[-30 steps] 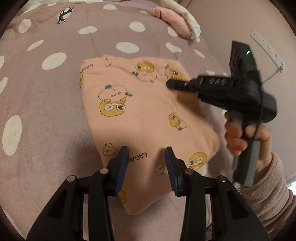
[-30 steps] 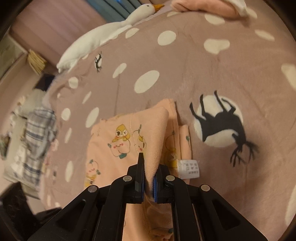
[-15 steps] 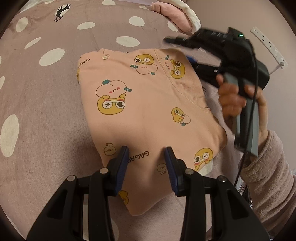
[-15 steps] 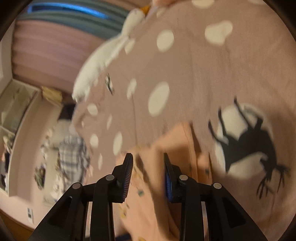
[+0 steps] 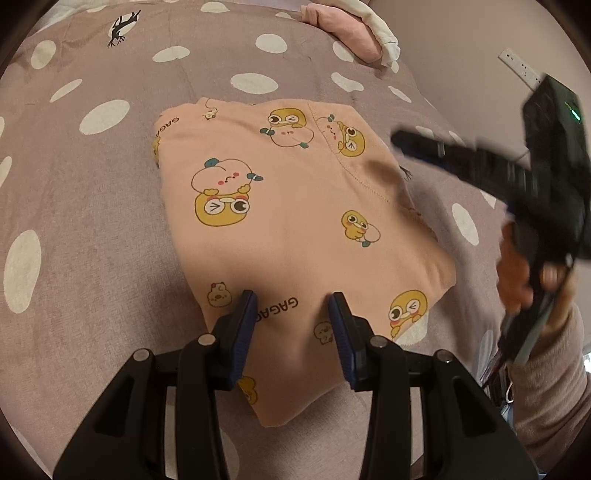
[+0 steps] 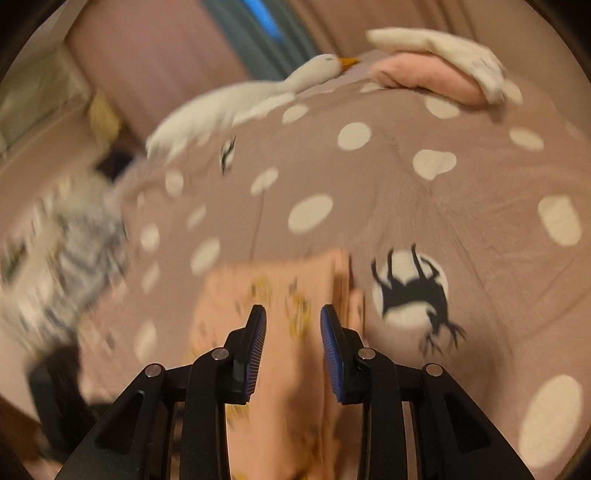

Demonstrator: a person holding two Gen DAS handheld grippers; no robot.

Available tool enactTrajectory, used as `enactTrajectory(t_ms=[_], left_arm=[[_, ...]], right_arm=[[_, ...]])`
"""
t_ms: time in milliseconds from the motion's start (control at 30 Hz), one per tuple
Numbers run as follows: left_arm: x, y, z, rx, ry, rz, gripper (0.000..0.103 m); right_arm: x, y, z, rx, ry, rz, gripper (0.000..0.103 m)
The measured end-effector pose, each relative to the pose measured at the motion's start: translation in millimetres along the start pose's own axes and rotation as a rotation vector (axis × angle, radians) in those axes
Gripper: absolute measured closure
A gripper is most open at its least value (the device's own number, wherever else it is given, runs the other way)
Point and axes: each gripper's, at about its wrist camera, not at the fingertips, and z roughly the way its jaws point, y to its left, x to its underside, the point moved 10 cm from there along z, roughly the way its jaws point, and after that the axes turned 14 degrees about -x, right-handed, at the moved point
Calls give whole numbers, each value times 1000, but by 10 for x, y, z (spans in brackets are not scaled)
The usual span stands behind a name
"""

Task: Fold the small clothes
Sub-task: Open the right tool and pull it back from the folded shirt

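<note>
A peach garment (image 5: 295,236) with yellow cartoon ducks lies folded flat on the spotted bed cover (image 5: 74,206). My left gripper (image 5: 291,314) is open and empty, with its jaws over the garment's near edge. My right gripper (image 6: 291,325) is open and empty, hovering over the garment (image 6: 280,295), which looks blurred in the right wrist view. In the left wrist view the right gripper (image 5: 402,144) is off the garment's right edge, held in a hand.
A pink and cream pile of cloth (image 5: 354,33) lies at the far end of the bed. A white goose plush (image 6: 251,99) lies at the bed's far edge. Checked cloth (image 6: 70,243) lies off the bed's left side. A wall socket strip (image 5: 521,70) is on the right.
My right gripper let go of the garment's folded edge, opened and drew back to the right. The garment now lies flat. My left gripper has stayed in place, open.
</note>
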Motion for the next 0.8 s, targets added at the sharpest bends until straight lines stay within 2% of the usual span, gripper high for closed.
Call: enactTrajectory(t_ms=[167, 300, 433, 500, 600, 800], left_arm=[[28, 15, -18, -28, -12, 7, 63], [59, 37, -32, -45, -24, 6, 63], [102, 46, -29, -58, -28, 17, 63], [126, 44, -38, -63, -31, 24, 63], [180, 53, -45, -72, -36, 35, 63], [286, 92, -72, -87, -31, 41, 63]], right_arm=[[278, 82, 28, 77, 42, -123, 73], [439, 124, 18, 95, 64, -151, 76], [672, 21, 53, 168, 143, -160, 78], [811, -34, 65, 170, 186, -128, 78], [948, -10, 29, 165, 207, -120, 78], [939, 100, -114, 152, 195, -125, 78]])
